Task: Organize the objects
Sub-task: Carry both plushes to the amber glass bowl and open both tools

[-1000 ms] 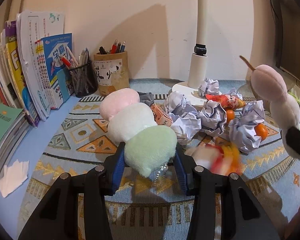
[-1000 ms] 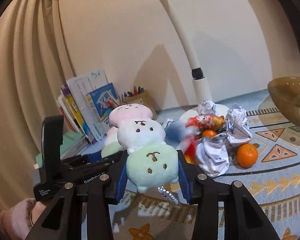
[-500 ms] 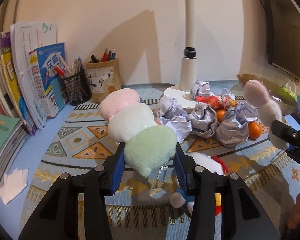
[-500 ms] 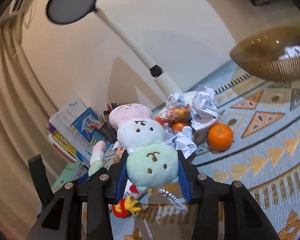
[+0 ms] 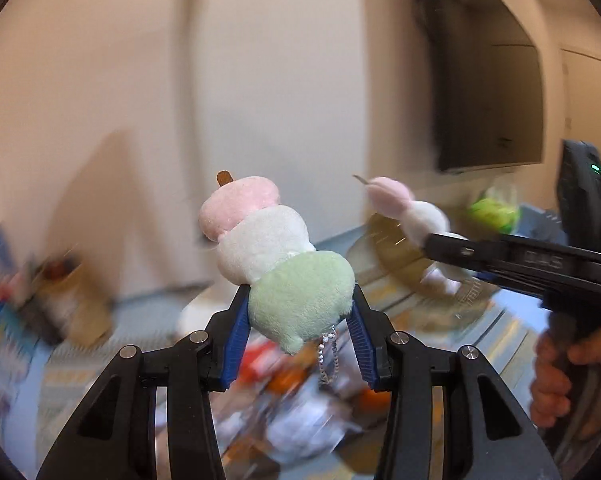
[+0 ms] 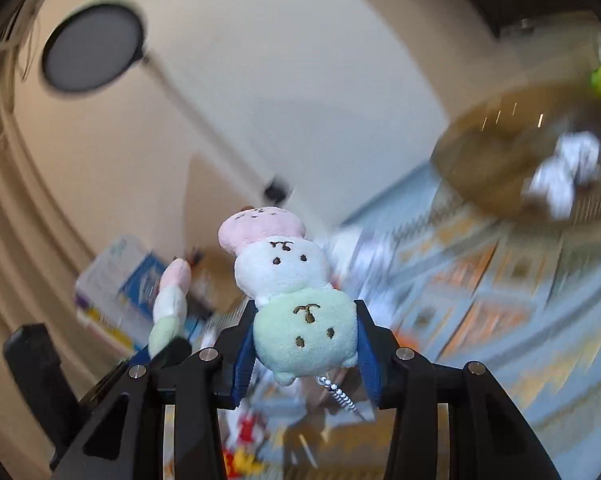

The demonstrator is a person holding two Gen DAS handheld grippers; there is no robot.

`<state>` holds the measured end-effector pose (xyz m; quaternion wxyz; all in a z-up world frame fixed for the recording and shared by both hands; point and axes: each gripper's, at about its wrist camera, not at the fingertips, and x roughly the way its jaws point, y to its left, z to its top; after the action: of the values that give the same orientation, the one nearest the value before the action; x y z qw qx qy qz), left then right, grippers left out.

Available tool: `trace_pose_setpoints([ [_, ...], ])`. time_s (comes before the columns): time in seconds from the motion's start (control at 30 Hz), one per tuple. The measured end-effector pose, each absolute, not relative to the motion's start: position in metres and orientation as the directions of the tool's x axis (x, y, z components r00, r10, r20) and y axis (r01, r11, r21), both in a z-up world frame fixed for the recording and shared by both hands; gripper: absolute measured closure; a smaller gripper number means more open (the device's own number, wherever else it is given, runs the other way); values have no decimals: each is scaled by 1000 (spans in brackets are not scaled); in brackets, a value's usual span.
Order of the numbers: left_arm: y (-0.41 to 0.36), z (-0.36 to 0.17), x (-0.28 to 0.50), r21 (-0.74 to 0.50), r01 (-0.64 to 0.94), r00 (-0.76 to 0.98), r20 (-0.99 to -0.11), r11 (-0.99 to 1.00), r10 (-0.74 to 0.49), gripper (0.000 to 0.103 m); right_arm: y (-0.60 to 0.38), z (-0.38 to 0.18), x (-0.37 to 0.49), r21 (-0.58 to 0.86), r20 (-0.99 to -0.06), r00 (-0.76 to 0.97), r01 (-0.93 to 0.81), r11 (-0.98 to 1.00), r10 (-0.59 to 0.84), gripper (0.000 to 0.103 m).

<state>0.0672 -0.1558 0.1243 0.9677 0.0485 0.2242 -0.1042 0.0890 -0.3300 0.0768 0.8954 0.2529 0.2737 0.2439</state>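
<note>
Two dango plush skewers, each a pink, a white and a green ball. My left gripper (image 5: 299, 293) is shut on the green ball of one plush (image 5: 260, 248), held up off the table with its bead chain dangling. In the right wrist view my right gripper (image 6: 305, 307) is shut on the green ball of the other plush (image 6: 284, 268), whose stitched faces look at the camera. The right gripper (image 5: 430, 242) and its plush (image 5: 416, 216) also show at the right of the left wrist view, in front of a brown bowl (image 5: 384, 256). The left-hand plush (image 6: 170, 300) appears low left.
The brown bowl (image 6: 480, 160) holds a crumpled paper ball (image 6: 564, 172). A desk lamp head (image 6: 94, 48) hangs upper left. Blurred paper balls, oranges and toys lie on the patterned mat (image 6: 480, 280) below. Books (image 6: 116, 280) stand at the left; a dark screen (image 5: 488, 92) is on the wall.
Both grippers have risen off the table with their plushes and swung right toward the bowl. The table clutter has dropped low in both views, which are now motion-blurred.
</note>
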Motion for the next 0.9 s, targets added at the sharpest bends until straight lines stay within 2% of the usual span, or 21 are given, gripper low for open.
trace_pose_setpoints([
  [0.2,-230,126,142,11,354,816,-492,935,-303,60,-395,114,152,511,-433,794,-174,842,427,59],
  [0.37,-273,102,181,5,411,762,-551,912,-340,57,-437,115,191,464,-494,804,-78,882,331,59],
  [0.43,-280,93,192,-2,419,743,-575,908,-344,45,-448,114,201,455,-508,806,-50,889,305,59],
  [0.47,-285,89,196,5,417,734,-591,909,-334,0,-453,113,207,450,-518,804,-37,892,294,58],
  [0.5,-288,84,198,19,404,744,-589,915,-316,1,-455,110,209,444,-527,800,-28,896,286,57],
  [0.53,-288,83,196,44,386,766,-573,922,-293,1,-456,109,217,435,-550,789,-9,901,273,44],
  [0.57,-288,82,193,62,373,781,-560,926,-277,1,-458,104,225,428,-587,768,24,903,258,14],
  [0.6,-287,82,189,59,375,782,-556,925,-282,1,-456,102,233,416,-622,743,47,908,247,0],
  [0.67,-282,83,186,24,389,767,-562,921,-310,1,-454,95,239,393,-653,719,56,918,236,0],
  [0.9,-253,113,168,20,341,800,-530,940,-279,1,-438,99,227,421,-646,717,49,906,261,0],
])
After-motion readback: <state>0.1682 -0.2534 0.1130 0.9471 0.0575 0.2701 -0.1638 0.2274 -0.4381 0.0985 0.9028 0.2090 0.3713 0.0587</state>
